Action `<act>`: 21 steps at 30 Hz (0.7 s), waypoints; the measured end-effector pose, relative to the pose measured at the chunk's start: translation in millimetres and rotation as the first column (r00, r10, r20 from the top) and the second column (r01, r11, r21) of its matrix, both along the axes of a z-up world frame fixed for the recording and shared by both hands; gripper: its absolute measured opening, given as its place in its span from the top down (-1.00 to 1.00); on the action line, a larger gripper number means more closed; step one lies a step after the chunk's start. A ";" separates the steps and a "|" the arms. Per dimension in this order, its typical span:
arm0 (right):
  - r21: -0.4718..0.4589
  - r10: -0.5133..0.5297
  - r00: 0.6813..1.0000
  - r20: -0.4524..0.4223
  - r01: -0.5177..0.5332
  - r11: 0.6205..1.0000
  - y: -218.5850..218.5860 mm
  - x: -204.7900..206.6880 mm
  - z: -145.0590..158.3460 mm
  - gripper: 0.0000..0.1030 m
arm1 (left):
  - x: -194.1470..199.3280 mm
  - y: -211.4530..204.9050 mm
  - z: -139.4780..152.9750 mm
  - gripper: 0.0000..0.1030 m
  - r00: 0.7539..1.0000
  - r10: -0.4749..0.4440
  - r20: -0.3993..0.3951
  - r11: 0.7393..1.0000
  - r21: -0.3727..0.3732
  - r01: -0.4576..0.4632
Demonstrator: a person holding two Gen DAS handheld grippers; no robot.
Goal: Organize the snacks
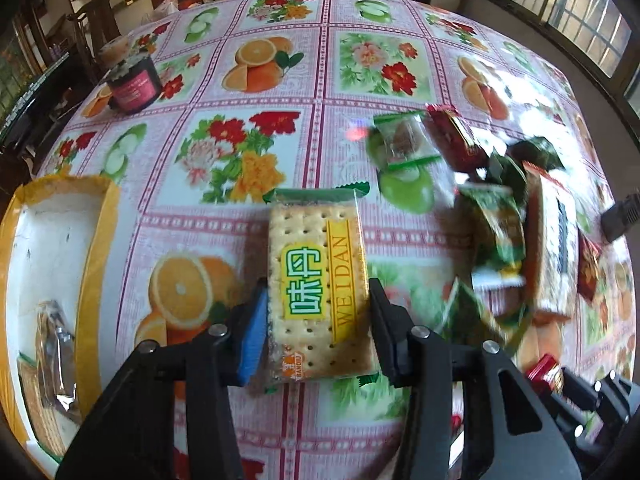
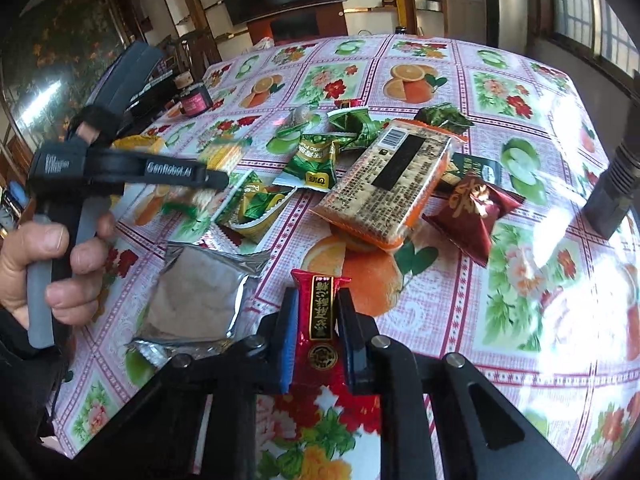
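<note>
A clear pack of square crackers (image 1: pixel 316 264) with a yellow-green label lies on the fruit-print tablecloth (image 1: pixel 256 140). My left gripper (image 1: pixel 318 286) stands over it, pads pressed against its two long sides. A narrow red snack packet (image 2: pixel 322 320) with gold writing sits upright between the pads of my right gripper (image 2: pixel 317 294), which is shut on it just above the cloth. A loose pile of snacks (image 2: pixel 360 168) lies beyond: green packets (image 2: pixel 316 160), an orange cracker pack (image 2: pixel 392 184) and a dark red packet (image 2: pixel 472 212).
A white box with a yellow rim (image 1: pixel 96 240) sits at the left and holds a silver-wrapped packet (image 1: pixel 56 344). A flat silver packet (image 2: pixel 196 300) lies left of my right gripper. A dark jar (image 1: pixel 134 84) stands far left. A hand (image 2: pixel 60 264) grips the left tool.
</note>
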State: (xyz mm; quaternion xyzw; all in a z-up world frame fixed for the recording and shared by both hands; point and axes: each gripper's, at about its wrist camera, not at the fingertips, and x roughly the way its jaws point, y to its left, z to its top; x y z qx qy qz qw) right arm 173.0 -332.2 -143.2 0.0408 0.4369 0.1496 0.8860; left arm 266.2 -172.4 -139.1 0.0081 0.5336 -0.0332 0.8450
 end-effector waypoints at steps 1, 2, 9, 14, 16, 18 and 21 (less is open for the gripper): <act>0.007 -0.003 1.000 0.003 0.003 1.000 -0.8 -3.2 1.5 0.66 | -4.0 0.5 0.6 0.06 1.000 -0.003 0.002 1.000 0.004 0.003; 0.011 -0.009 1.000 0.007 0.009 1.000 -1.6 -7.1 3.4 0.66 | -10.2 1.8 1.8 0.06 1.000 -0.007 0.006 1.000 0.002 0.006; 0.048 -0.037 0.999 0.027 0.035 0.998 -5.5 -26.1 15.4 0.66 | -50.6 15.1 18.3 0.06 0.999 -0.011 0.041 1.000 -0.003 0.011; 0.075 -0.028 0.998 0.063 0.023 0.997 1.8 -37.9 31.5 0.66 | -73.6 22.8 34.9 0.06 0.996 -0.013 0.084 1.000 -0.005 0.014; 0.088 -0.015 0.997 0.075 0.009 0.996 7.1 -41.2 37.4 0.66 | -83.7 28.1 41.3 0.06 0.995 -0.008 0.101 1.000 -0.005 0.009; 0.101 0.001 0.996 0.087 -0.010 0.995 15.1 -43.6 43.2 0.66 | -92.0 34.4 46.5 0.06 0.993 0.000 0.115 1.000 -0.007 0.001; 0.107 0.029 0.995 0.097 -0.039 0.994 28.5 -45.9 47.7 0.66 | -104.1 44.0 53.0 0.06 0.991 0.014 0.134 1.000 -0.013 -0.012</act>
